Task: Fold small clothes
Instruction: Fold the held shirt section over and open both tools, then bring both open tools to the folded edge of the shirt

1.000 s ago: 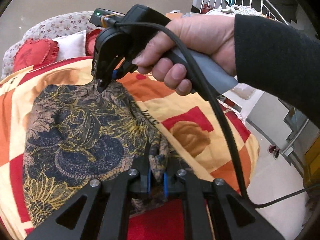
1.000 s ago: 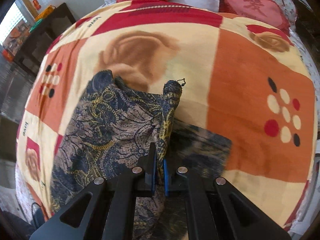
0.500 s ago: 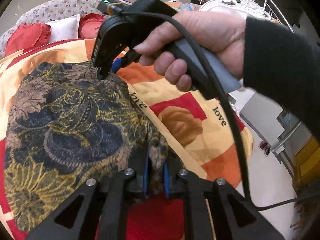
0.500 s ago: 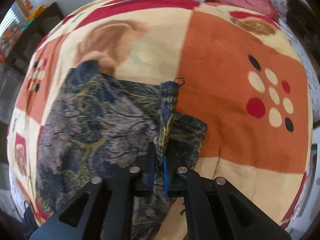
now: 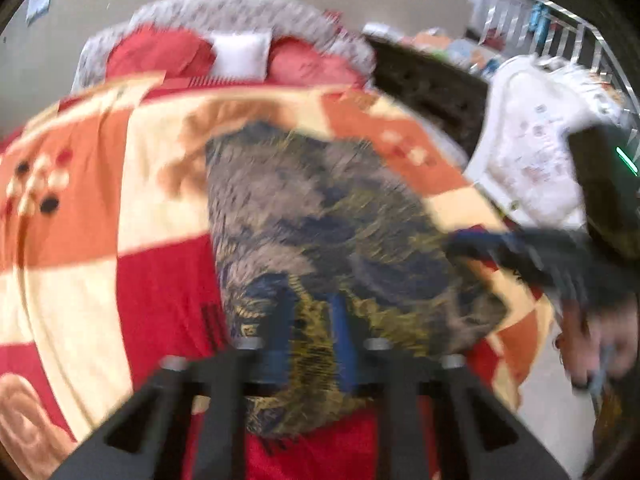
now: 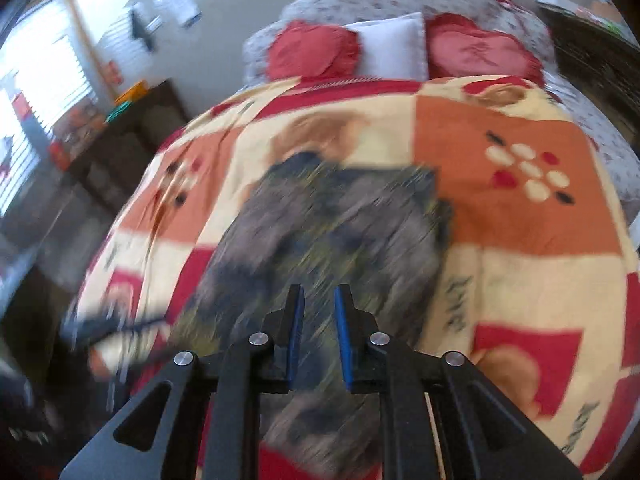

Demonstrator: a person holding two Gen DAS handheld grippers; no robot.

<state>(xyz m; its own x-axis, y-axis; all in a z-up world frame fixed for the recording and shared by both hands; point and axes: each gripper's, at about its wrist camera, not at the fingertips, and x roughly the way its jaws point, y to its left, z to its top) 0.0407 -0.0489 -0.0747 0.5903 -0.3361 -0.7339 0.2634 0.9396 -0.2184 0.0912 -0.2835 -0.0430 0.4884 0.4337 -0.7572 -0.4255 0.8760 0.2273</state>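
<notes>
Left tongs [image 5: 310, 320]: clenched on a bunched fold at the near edge of the garment [image 5: 320, 208]; the patterned fabric fills the narrow gap between the blue pads. The view is badly blurred, so the exact pinch point is unclear.
Right tongs [image 6: 319, 320]: released; the jaws have just been opening and stand a little apart. Nothing is caught between them, and the garment shows through the gap, lying below.
Hand [image 5: 600, 340]: a blurred hand at the far right edge of the left view, on the right tongs' handle.
Garment: a navy, grey and gold paisley cloth, spread fairly flat in the middle of the bed, its far edge roughly straight and its near end at both tongs.
Blanket [image 5: 100, 200]: covers the bed in orange, cream and red squares with dot flowers and brown motifs.
Cushions [image 6: 480, 52]: red and heart-shaped, at the far head of the bed either side of a white pillow [image 6: 392, 44].
Room, left: a bright window [image 6: 40, 92] and a dark cabinet [image 6: 132, 128] with colourful items on top.
Room, right: white furniture [image 5: 532, 152] beside the bed and a metal railing [image 5: 560, 28] behind it.
</notes>
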